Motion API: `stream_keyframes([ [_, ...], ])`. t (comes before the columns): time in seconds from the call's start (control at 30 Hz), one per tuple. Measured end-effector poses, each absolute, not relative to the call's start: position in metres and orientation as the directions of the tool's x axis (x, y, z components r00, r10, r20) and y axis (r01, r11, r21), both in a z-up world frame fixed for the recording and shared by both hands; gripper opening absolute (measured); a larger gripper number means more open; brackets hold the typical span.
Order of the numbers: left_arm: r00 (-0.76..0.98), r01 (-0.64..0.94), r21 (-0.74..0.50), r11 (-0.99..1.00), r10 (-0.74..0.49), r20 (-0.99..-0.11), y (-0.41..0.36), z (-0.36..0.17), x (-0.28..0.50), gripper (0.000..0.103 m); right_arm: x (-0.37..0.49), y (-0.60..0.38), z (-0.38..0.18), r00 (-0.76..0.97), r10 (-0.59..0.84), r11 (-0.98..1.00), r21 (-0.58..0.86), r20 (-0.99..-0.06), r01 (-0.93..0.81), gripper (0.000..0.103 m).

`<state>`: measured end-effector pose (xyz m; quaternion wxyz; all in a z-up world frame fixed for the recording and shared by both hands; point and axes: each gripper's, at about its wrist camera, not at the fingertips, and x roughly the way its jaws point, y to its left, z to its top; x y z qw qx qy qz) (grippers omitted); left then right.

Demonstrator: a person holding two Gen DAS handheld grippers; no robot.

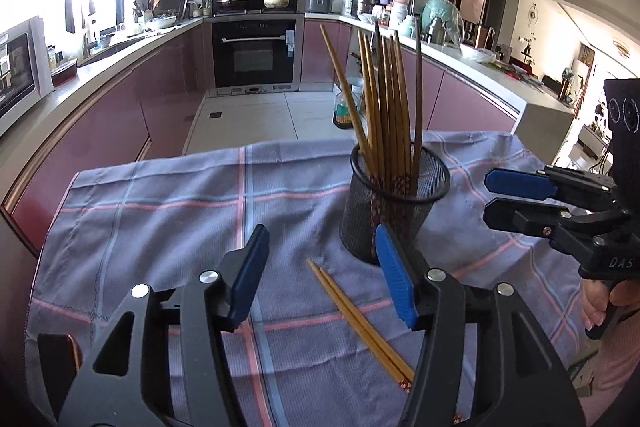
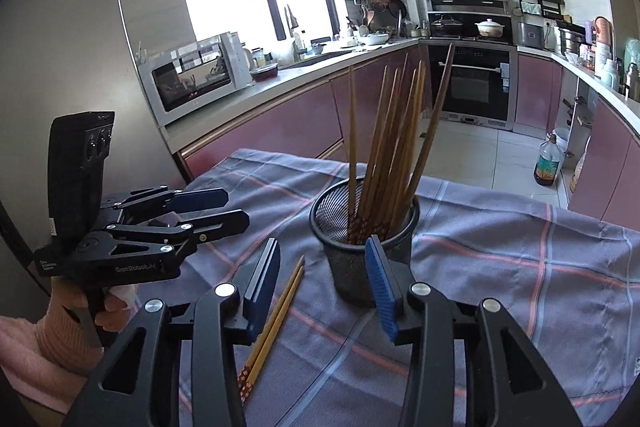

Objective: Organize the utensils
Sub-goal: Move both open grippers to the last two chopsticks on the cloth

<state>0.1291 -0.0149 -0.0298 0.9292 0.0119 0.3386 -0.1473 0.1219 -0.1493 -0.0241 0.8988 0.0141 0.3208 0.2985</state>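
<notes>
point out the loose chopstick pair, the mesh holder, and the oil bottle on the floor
loose chopstick pair [image 2: 276,315], right wrist view, mid-shafts.
mesh holder [image 1: 384,223], left wrist view, front wall.
oil bottle [image 2: 547,163], right wrist view, body.

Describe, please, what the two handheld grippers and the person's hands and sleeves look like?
Both grippers are black, angular linkages with silver rivets and ribbed blue finger pads. The left gripper is lettered GenRobot.AI, the right gripper DAS. Each carries a black camera block. Bare hands in pink knitted sleeves grip the handles.

On my left gripper [image 2: 224,207] body I read "GenRobot.AI"; on my right gripper [image 1: 504,199], "DAS" — rest cut off.
</notes>
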Motion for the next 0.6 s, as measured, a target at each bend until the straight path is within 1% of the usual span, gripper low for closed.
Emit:
stream_keyframes([
  [0.17,0.672,0.274,-0.102,0.956,-0.266,-0.691,-0.010,-0.063,0.118,0.055,0.113,-0.143,-0.054,0.561,0.548,0.815,0.246,-0.621,-0.524,0.044],
  [0.33,0.637,0.256,-0.129,0.958,-0.267,-0.723,-0.006,-0.091,0.111,0.055,0.109,-0.136,-0.080,0.507,0.550,0.812,0.283,-0.664,-0.510,0.044],
  [0.47,0.629,0.248,-0.132,0.960,-0.263,-0.732,-0.007,-0.098,0.107,0.055,0.106,-0.127,-0.095,0.468,0.543,0.813,0.297,-0.697,-0.501,0.044],
  [0.6,0.625,0.237,-0.137,0.962,-0.259,-0.736,-0.006,-0.100,0.105,0.055,0.100,-0.113,-0.104,0.461,0.510,0.824,0.259,-0.727,-0.503,0.044],
])
